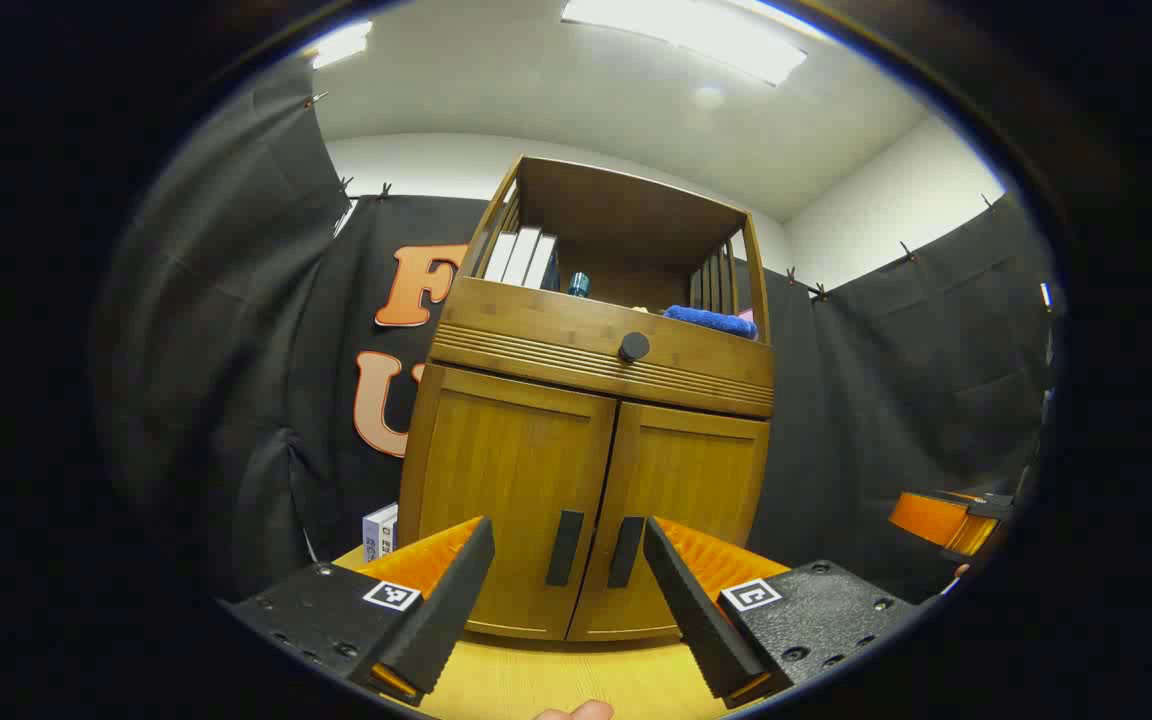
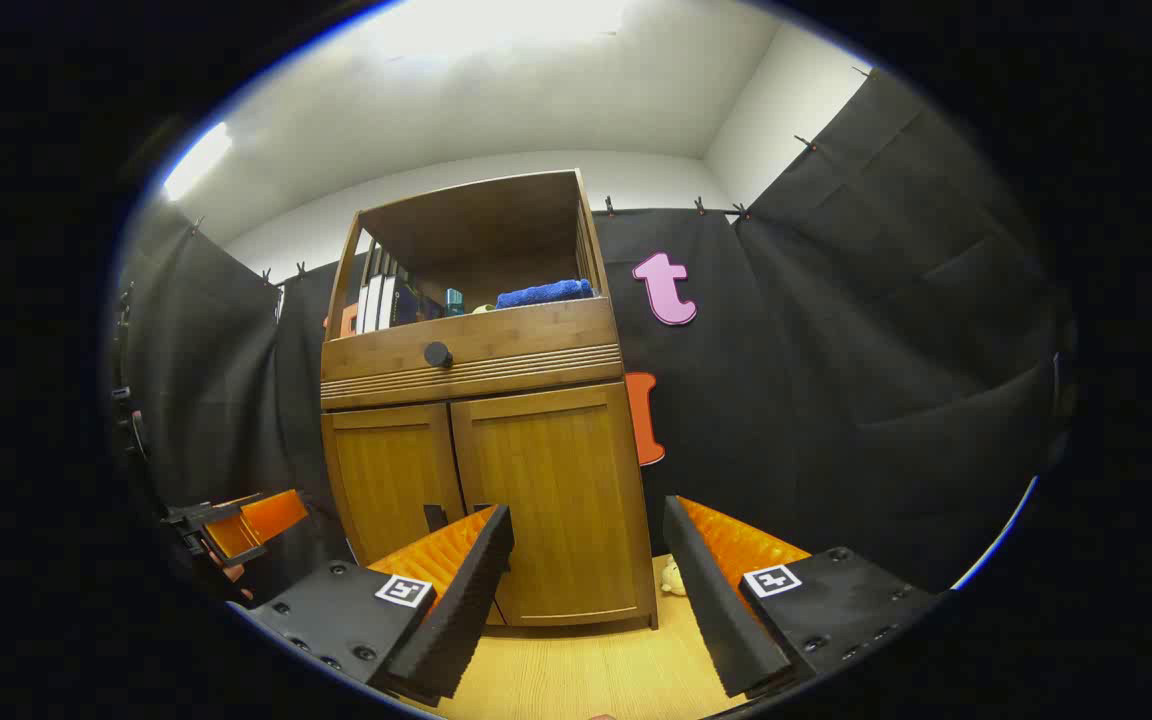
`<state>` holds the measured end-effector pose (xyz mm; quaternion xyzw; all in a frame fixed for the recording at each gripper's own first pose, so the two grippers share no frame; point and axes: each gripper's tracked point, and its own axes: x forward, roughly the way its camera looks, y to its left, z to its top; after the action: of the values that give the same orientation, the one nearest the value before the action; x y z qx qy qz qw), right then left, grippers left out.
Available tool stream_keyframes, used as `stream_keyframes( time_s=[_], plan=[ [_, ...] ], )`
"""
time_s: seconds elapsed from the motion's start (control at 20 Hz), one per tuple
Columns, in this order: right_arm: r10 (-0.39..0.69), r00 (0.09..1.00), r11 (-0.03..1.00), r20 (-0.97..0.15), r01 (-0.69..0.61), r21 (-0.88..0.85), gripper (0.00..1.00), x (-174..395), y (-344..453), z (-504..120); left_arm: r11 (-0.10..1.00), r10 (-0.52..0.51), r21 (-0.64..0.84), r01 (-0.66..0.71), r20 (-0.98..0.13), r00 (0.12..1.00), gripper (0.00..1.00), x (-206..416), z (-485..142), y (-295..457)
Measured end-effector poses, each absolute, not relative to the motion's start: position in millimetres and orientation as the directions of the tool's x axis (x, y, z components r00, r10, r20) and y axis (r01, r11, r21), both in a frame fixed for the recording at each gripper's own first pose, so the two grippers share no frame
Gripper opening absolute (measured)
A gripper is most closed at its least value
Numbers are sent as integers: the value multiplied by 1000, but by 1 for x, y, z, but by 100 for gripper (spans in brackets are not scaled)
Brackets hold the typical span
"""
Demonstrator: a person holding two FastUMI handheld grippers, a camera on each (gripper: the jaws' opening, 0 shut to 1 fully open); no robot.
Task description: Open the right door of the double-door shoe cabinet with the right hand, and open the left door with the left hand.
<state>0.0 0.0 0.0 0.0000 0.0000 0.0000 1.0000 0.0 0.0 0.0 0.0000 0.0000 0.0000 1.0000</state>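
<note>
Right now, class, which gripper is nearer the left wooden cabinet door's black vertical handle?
Left. The left gripper faces the handle squarely; the right gripper sits off to its right.

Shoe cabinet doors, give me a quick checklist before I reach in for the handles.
1. Both doors closed: ok; right door and left door sit flush.
2. Right gripper open: ok.
3. Left gripper open: ok.
4. Right handle reachable: ok, nothing in front of it.
5. Left handle reachable: ok.
6. Right gripper lined up with its handle: not ok, it faces the door panel.
</note>
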Motion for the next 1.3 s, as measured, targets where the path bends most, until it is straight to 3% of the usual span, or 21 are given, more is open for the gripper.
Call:
stream_keyframes(
  time_s=[0.05, 0.1, 0.15, 0.4, 1.15, 1.2, 1.3],
  plan=[
    [1, 1000, 1000, 0, -1, -2, 89, 0, 0, 1, 1000, 2, 1, -2, 2, 1000, 95, 0, 0, 0],
    [0, 1000, 1000, 0, 0, -4, 89, 1, 0, 0, 1000, 2, 2, -2, 2, 1000, 92, 0, 0, 0],
    [0, 1000, 1000, 0, 0, -4, 97, 1, 0, 0, 1000, 2, 2, -2, 2, 1000, 92, 0, 1, 0],
    [1, 1000, 1000, 8, -1, -5, 98, -1, 2, 2, 1000, 7, 4, -7, 9, 1000, 95, -1, 2, 0],
    [5, 1000, 1000, 28, -5, -20, 97, -4, 5, 8, 1000, 12, 2, -12, 4, 1000, 92, -1, 1, 2],
    [7, 1000, 1000, 29, -6, -18, 89, -4, 5, 8, 1000, 15, 3, -15, 4, 1000, 92, -1, 1, 2],
    [11, 1000, 1000, 27, -11, -14, 89, -3, 6, 9, 1000, 22, 9, -22, 7, 1000, 92, -1, 1, 2]
  ],
)
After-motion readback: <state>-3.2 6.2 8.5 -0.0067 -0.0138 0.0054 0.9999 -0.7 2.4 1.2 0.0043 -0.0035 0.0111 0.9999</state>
